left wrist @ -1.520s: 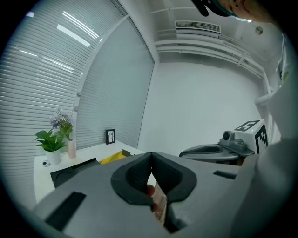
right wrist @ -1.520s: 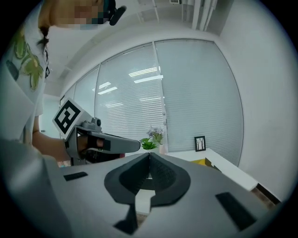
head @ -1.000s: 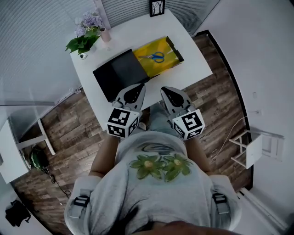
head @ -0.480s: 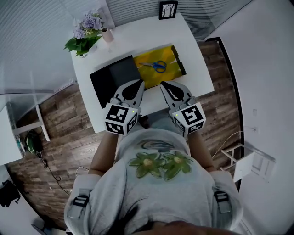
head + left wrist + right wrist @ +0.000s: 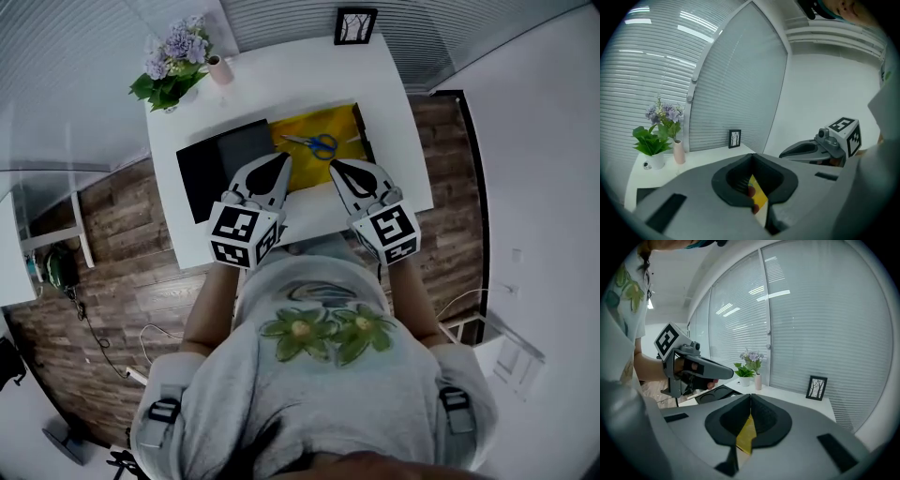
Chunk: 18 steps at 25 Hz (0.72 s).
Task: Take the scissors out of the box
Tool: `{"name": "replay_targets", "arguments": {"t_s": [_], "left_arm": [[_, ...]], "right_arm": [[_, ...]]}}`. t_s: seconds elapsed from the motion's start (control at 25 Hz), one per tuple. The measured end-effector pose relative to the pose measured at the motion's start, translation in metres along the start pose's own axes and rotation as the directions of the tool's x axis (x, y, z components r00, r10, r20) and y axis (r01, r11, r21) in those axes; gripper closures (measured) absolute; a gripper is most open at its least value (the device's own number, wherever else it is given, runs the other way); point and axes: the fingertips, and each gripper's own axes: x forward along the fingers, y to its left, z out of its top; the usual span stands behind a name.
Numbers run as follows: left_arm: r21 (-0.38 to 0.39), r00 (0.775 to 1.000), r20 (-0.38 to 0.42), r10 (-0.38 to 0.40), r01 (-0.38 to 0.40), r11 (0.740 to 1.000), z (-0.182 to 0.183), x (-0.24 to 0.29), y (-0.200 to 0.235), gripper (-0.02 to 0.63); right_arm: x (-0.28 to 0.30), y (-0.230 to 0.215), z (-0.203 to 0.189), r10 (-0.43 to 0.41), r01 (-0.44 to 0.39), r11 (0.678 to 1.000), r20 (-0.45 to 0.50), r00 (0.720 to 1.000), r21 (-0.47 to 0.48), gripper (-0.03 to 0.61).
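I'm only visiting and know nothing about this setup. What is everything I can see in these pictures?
table: one, white, top middle of the head view
floor: brown wood, around the table
box: one, dark with yellow lining, open, on the table
scissors: one pair, blue handles, lying inside the box
black tray: one, black, on the table left of the box
leafy plant: one, green, table's far left corner
flowers: one bunch, purple, in a pink vase beside the plant
picture frame: one, black, table's far edge
left gripper: one, grey with a checkered cube, jaws shut, empty
right gripper: one, same look, jaws shut, empty
person's top: grey, green flower print
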Motion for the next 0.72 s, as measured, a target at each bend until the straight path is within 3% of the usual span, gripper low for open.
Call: {"name": "replay_targets", "arguments": {"t_s": [0.4,0.72], "left_arm": [[-0.039,0.994,0.015,0.113,-0.112,0.993,-0.006,0.009,0.005,0.606],[-0.053,0.987,-0.009,0.163,-0.163,0.985,-0.018,0.01,0.013,0.606]], "right_arm": [[0.025,-0.016,-0.022,0.078,-0.089,0.989,-0.093,0.993,-0.119,0.571],[0.04,-0.028,-0.043,0.091,-0.107,0.989,-0.151,0.984,-0.102,0.571]]}}
